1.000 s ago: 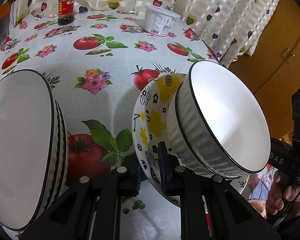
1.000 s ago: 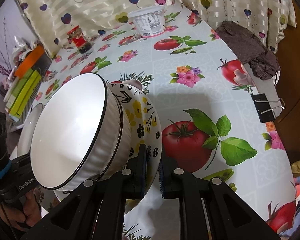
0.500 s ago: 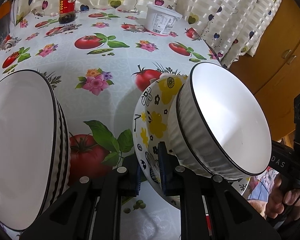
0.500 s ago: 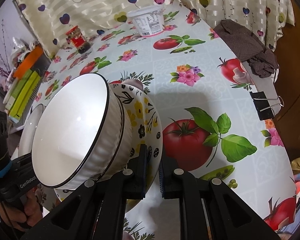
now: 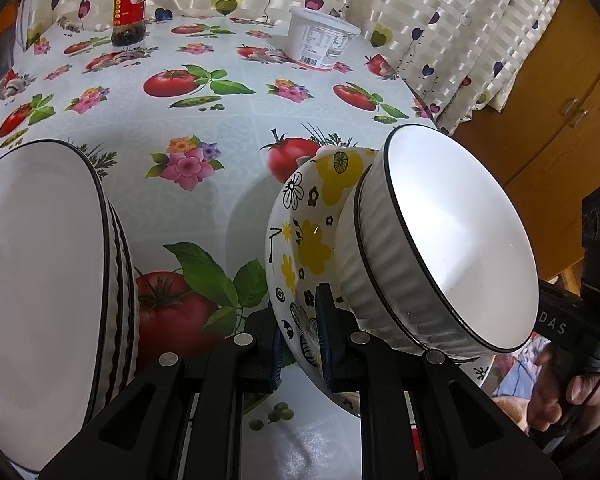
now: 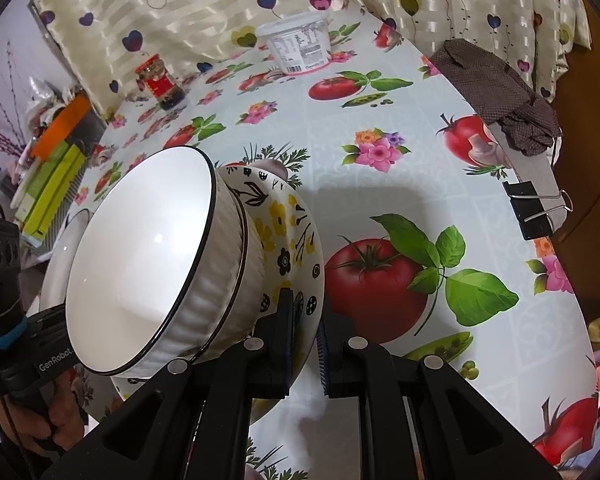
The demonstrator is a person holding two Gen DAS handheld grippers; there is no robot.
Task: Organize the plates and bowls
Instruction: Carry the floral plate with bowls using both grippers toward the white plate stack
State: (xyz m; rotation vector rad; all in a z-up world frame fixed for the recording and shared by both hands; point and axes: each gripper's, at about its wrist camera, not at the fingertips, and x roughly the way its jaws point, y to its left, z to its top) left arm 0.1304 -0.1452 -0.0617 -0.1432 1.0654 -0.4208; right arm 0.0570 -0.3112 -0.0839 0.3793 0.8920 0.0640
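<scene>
While both my fingers are gripping the flowered bowl (image 5: 300, 240) rim | white bowl (image 5: 452, 240) riding inside | I'm keeping it level, lowering slowly toward the tabletop (image 5: 228, 128).

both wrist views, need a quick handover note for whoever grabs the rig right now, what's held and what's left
Left hand-held gripper: shut on the rim of the flowered plate.
Right hand-held gripper: shut on the opposite rim of the same plate, so both carry it, tilted above the table.
White ribbed bowl: sits in the plate and leans with it; it could slide, so level it gently.
White plate stack: close on the left in the left wrist view.
Done: bowl set in the flowered plate.
Left: probably set plate and bowl down with the stack, then release.
</scene>
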